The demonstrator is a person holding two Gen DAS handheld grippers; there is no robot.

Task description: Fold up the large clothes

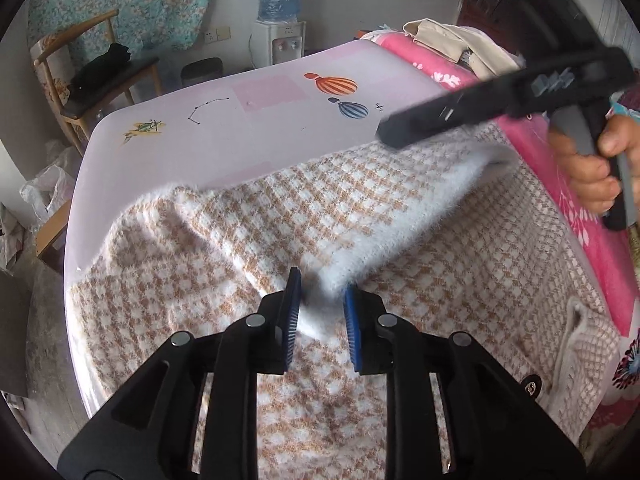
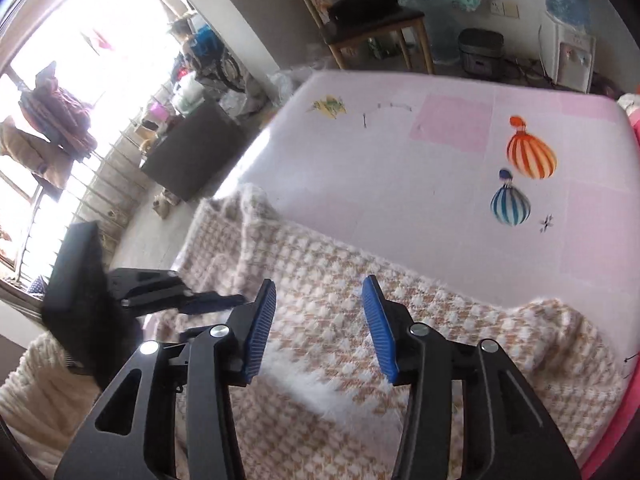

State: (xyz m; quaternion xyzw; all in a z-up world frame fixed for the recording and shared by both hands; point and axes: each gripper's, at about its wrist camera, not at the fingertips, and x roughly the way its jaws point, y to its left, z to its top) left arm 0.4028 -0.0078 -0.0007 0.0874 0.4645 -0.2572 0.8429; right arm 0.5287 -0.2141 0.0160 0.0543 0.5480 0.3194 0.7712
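Left wrist: left gripper [image 1: 320,312] is holding its jaws slightly apart with a white fuzzy fold of the sweater [image 1: 208,264] sitting between the pads, contact unclear; sweater is lying spread over the near part of the bed [image 1: 248,128], and the right gripper [image 1: 390,136] is hovering over its far edge, gripped by a hand [image 1: 592,172], jaw gap not readable from here. Right wrist: right gripper [image 2: 318,320] is showing jaws clearly apart, nothing clamped, sweater [image 2: 360,280] lying below on the bed [image 2: 380,168], left gripper [image 2: 224,302] sitting blurred at left.
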